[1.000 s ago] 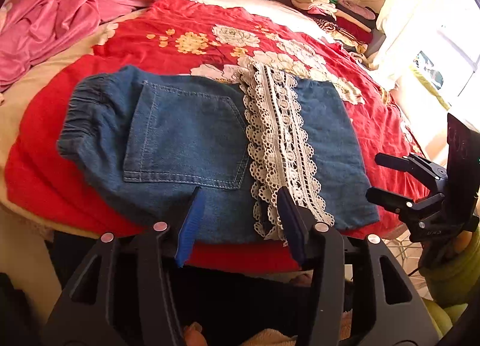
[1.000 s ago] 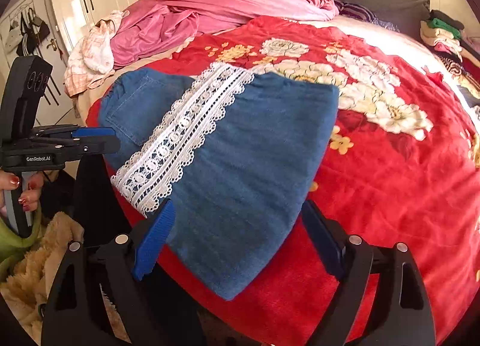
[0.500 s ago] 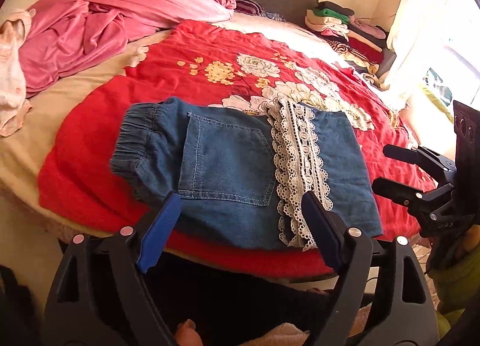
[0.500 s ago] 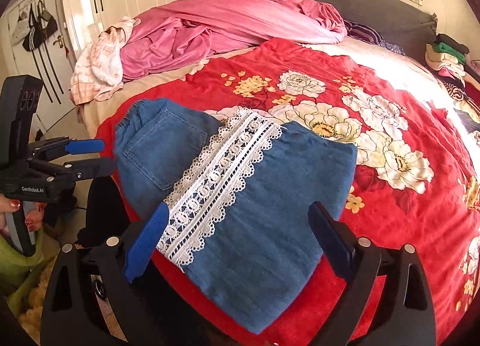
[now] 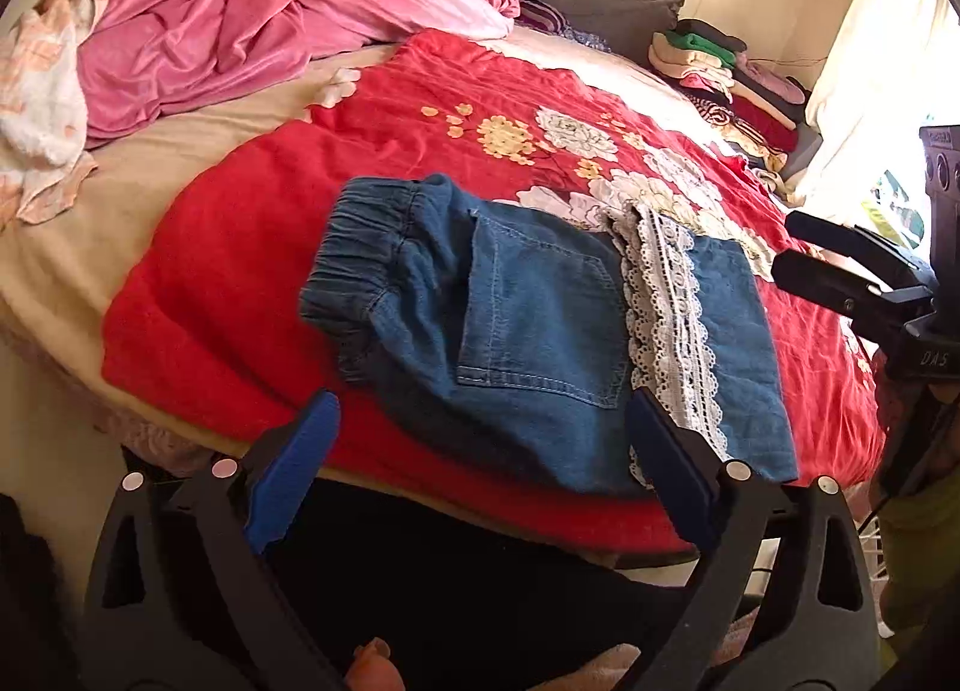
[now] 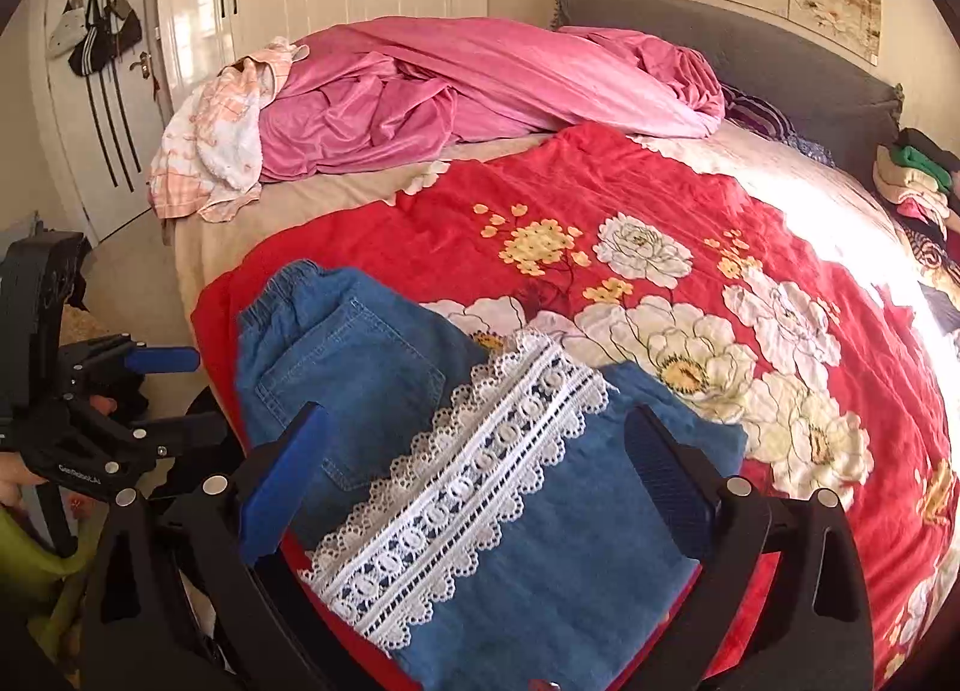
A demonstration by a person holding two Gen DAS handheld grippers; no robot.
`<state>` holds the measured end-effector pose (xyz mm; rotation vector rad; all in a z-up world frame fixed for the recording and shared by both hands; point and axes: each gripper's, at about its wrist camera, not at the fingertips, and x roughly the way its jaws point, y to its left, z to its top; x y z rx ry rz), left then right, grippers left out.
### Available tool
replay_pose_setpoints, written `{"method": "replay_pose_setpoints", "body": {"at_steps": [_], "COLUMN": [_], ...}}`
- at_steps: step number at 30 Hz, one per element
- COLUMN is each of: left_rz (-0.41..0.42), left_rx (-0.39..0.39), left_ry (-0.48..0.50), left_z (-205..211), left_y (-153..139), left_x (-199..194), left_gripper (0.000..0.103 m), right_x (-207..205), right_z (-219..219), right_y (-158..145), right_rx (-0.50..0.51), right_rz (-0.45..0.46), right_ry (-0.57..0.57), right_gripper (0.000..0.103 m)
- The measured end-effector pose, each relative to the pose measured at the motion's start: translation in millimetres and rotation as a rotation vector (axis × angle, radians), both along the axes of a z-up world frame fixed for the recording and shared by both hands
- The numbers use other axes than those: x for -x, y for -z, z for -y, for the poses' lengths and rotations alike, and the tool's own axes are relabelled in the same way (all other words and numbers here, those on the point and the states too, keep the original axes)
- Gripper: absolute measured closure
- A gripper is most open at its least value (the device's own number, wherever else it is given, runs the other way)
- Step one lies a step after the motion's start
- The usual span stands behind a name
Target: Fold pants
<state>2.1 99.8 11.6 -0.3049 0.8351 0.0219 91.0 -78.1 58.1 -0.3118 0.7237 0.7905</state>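
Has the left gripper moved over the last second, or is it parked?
Yes. The left gripper has backed away from the blue denim pants; the pants lie further off, and more red floral blanket shows.

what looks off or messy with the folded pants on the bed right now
The denim pants lie folded on the red blanket, but the elastic waistband is bunched and rumpled, and the near edge hangs close to the bed's edge. Both grippers hover open, holding nothing.
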Motion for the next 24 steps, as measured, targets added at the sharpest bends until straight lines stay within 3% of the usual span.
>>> {"method": "replay_pose_setpoints", "body": {"at_steps": [8,17,24], "left_rz": [-0.01,-0.008,-0.019], "left_rx": [0.106,0.248,0.26], "left_ry": [-0.089,-0.08,-0.077], "left_z": [-40.8,-57.3,-59.1], "left_y": [21.7,42.4,54.6], "left_x": [-3.6,-22.0,-26.3], "left_gripper": [0.014,0.056,0.057], "right_x": [-35.8,-61.6,-58.0], "right_z": [-66.5,-147.0,-203.1], "right_y": [2.3,27.3,53.1], "right_rx": [0.02,0.089,0.185], "right_rz": [-0.079,-0.204,-0.246], "right_ry": [-0.174,-0.376,-0.542], "right_gripper": [0.005,0.005,0.006]}}
